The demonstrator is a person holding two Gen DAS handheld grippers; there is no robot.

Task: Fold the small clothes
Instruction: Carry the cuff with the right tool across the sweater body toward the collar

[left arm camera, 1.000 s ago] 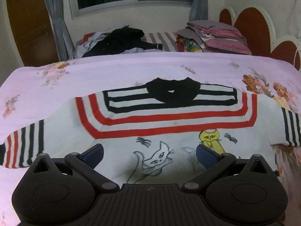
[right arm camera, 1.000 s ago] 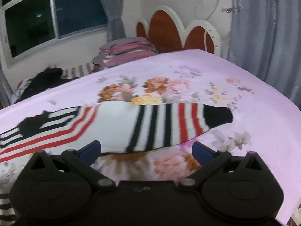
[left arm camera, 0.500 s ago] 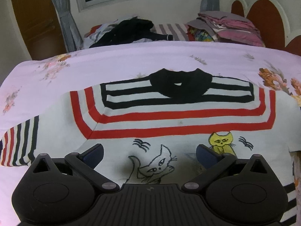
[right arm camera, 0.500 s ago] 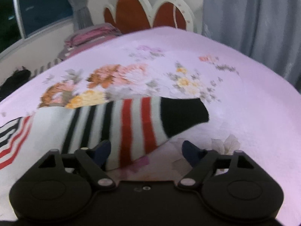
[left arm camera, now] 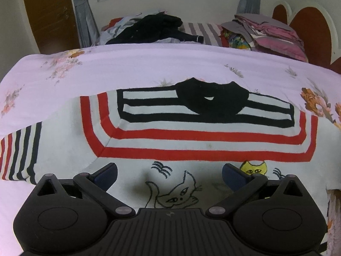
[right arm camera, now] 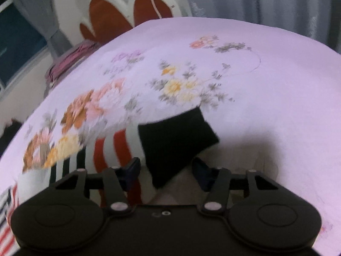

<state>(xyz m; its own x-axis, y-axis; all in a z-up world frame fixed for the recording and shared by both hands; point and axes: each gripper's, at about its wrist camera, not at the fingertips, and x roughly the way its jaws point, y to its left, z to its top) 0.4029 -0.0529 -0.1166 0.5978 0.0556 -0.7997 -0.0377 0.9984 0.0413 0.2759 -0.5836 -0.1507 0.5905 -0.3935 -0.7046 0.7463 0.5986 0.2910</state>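
A small white sweater (left arm camera: 132, 147) with red and black stripes, a black collar and cat drawings lies flat on the bed. My left gripper (left arm camera: 169, 173) is open and empty over its lower front, above the cat drawing. In the right wrist view the sweater's right sleeve (right arm camera: 119, 147) ends in a black cuff (right arm camera: 177, 140). My right gripper (right arm camera: 166, 167) is open with the cuff lying between its jaws; whether the pads touch the cloth is not clear.
The bed has a pink flowered sheet (left arm camera: 149, 64), also shown in the right wrist view (right arm camera: 245, 81). A pile of dark clothes (left arm camera: 153, 29) and a stack of folded pink and grey items (left arm camera: 268, 32) lie at the far side. Grey curtains (right arm camera: 266, 0) hang past the bed.
My right gripper has moved along the sleeve to its black cuff and narrowed around it. My left gripper has moved closer over the sweater's front and stays open.
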